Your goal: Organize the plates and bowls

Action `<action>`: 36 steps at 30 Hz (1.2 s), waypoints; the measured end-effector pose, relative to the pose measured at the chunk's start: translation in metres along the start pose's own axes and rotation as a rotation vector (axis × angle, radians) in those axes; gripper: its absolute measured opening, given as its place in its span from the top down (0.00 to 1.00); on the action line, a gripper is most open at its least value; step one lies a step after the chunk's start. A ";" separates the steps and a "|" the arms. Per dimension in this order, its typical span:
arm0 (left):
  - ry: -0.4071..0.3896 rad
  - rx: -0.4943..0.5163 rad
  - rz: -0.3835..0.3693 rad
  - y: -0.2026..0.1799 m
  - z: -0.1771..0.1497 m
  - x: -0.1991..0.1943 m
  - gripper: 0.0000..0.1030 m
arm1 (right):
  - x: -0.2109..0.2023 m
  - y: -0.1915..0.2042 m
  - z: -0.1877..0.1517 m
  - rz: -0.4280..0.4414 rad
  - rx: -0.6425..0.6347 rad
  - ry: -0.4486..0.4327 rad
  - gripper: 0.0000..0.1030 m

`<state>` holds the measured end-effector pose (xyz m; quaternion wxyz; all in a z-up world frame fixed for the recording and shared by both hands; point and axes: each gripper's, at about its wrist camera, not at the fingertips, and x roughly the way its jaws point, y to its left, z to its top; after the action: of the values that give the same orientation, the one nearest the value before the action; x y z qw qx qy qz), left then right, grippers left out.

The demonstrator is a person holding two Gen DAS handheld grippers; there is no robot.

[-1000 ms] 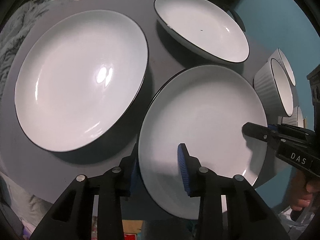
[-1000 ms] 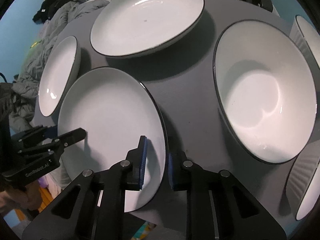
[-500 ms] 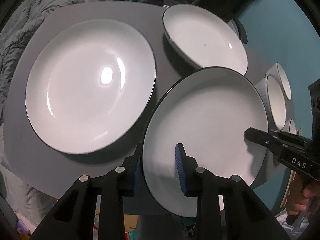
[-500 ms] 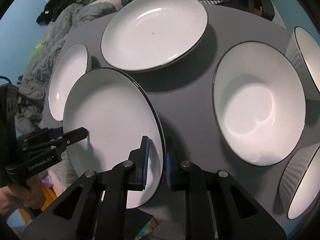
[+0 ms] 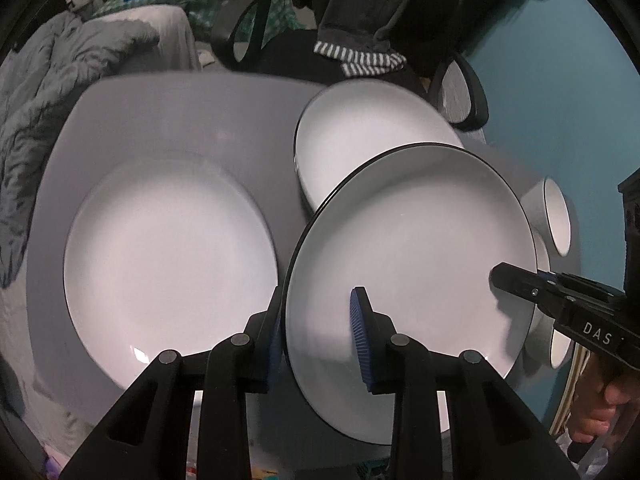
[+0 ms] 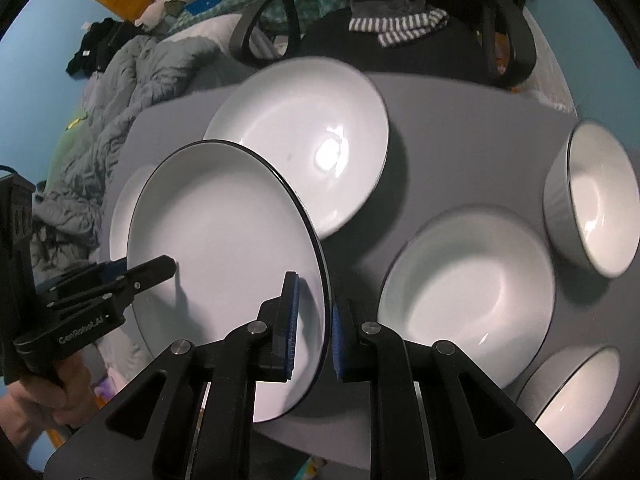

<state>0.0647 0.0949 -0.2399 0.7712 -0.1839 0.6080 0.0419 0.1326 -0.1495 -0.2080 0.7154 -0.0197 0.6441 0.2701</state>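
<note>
A white plate with a thin black rim hangs tilted above the grey table, held from two sides. My left gripper is shut on its near rim, blue pads on either face. In the right wrist view the same plate has my right gripper shut on its opposite rim. Each gripper shows in the other's view: the right gripper at the plate's right edge, the left gripper at its left edge. A larger white plate lies flat on the table, left of the held one.
A shallow white dish sits at the back of the table, a wide bowl right of the held plate. Ribbed bowls stand along the right edge. A chair and a grey blanket lie beyond.
Both grippers have risen with the plate, which has come off the table and now hangs higher and further left, towards the large plate. The other dishes have stayed in place.
</note>
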 end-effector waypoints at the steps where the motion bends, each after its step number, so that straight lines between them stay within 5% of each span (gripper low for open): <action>1: -0.006 0.006 0.005 -0.001 0.004 0.002 0.70 | -0.001 -0.001 0.006 0.003 0.005 -0.002 0.86; 15: -0.008 -0.005 0.057 -0.001 0.091 0.025 0.70 | 0.023 -0.016 0.082 0.046 0.051 0.035 0.86; 36: 0.052 0.019 0.104 -0.011 0.095 0.054 0.70 | 0.048 -0.031 0.107 0.001 0.074 0.117 0.84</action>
<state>0.1692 0.1080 -0.2708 0.7536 -0.1459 0.6370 0.0711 0.2436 -0.1182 -0.2440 0.6766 -0.0089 0.6943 0.2450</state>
